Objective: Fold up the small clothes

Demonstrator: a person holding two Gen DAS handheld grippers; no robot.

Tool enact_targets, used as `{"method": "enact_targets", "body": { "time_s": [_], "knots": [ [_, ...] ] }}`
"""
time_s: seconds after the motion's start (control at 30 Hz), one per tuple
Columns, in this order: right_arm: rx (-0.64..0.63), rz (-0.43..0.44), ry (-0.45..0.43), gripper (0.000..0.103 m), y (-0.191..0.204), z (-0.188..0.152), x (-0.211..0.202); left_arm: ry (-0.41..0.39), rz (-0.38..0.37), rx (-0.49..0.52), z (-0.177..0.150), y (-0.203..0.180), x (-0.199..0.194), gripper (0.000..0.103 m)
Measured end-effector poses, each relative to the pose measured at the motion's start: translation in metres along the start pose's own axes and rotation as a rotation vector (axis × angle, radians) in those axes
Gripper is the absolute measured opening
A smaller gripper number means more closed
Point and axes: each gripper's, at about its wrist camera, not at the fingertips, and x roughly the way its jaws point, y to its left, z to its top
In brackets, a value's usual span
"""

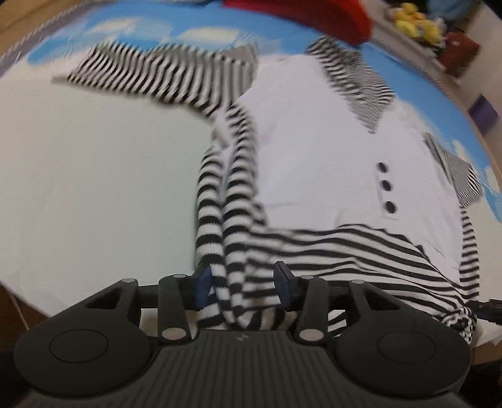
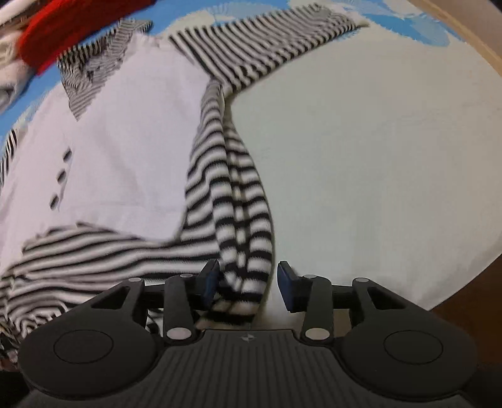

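A small white top (image 1: 313, 141) with black-and-white striped sleeves, collar and hem lies on a white cloth; it also shows in the right wrist view (image 2: 125, 131). It has three black buttons (image 1: 386, 186). My left gripper (image 1: 243, 281) has its jaws partly apart with a bunched striped fold (image 1: 226, 219) of the hem between the blue pads. My right gripper (image 2: 248, 281) also has its jaws apart, with a striped fold (image 2: 241, 219) between them, nearer the left pad. Both views are blurred.
The white cloth (image 1: 94, 188) lies over a blue sheet with white clouds (image 1: 204, 28). A red item (image 1: 313, 12) lies at the far edge. Yellow toys (image 1: 414, 22) sit beyond. Brown floor shows at the right (image 2: 464, 307).
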Motion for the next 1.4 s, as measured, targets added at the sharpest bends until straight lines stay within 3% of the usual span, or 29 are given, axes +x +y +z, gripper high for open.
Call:
{"method": "enact_targets", "body": {
  "time_s": [0.1, 0.17, 0.23, 0.3, 0.37, 0.43, 0.5, 0.6, 0.7, 0.83, 0.93, 1.03, 1.1, 1.4],
  "knots": [
    [-0.054, -0.035, 0.038, 0.047, -0.001, -0.01, 0.004, 0.046, 0.027, 0.083, 0.0, -0.018, 0.018, 0.048],
    [-0.07, -0.048, 0.017, 0.05, 0.0, -0.011, -0.001, 0.151, 0.101, 0.126, -0.005, -0.025, 0.044, 0.048],
    [-0.062, -0.049, -0.019, 0.05, 0.002, -0.011, -0.006, 0.155, 0.149, 0.128, -0.007, -0.023, 0.042, 0.048],
    [-0.058, -0.055, -0.098, 0.05, 0.002, -0.012, -0.02, 0.055, 0.13, 0.135, 0.001, -0.028, 0.024, 0.048],
    [-0.064, -0.062, -0.194, 0.05, 0.006, -0.011, -0.036, -0.067, 0.109, 0.154, 0.006, -0.034, 0.004, 0.058],
    [-0.073, -0.054, -0.294, 0.05, 0.008, -0.01, -0.051, -0.182, 0.11, 0.165, 0.007, -0.044, -0.012, 0.08],
    [-0.087, -0.041, -0.402, 0.051, 0.012, -0.01, -0.067, -0.269, 0.09, 0.17, 0.007, -0.049, -0.024, 0.083],
    [-0.104, 0.056, -0.549, 0.052, 0.02, -0.007, -0.093, -0.349, 0.039, 0.171, 0.01, -0.058, -0.034, 0.085],
    [-0.22, 0.111, -0.639, 0.054, 0.039, -0.004, -0.116, -0.423, 0.035, 0.171, 0.012, -0.061, -0.044, 0.086],
    [-0.384, 0.127, -0.713, 0.077, 0.057, 0.009, -0.142, -0.447, 0.026, 0.17, 0.02, -0.065, -0.044, 0.087],
    [-0.424, 0.143, -0.735, 0.082, 0.056, 0.006, -0.149, -0.423, 0.028, 0.162, 0.023, -0.065, -0.036, 0.087],
    [-0.351, 0.134, -0.705, 0.082, 0.056, 0.009, -0.136, -0.407, 0.006, 0.161, 0.024, -0.06, -0.027, 0.087],
    [-0.336, 0.117, -0.734, 0.082, 0.061, 0.007, -0.132, -0.408, 0.009, 0.166, 0.022, -0.059, -0.021, 0.087],
    [-0.306, 0.088, -0.666, 0.08, 0.065, 0.01, -0.108, -0.399, -0.006, 0.18, 0.026, -0.08, -0.026, 0.087]
  ]
}}
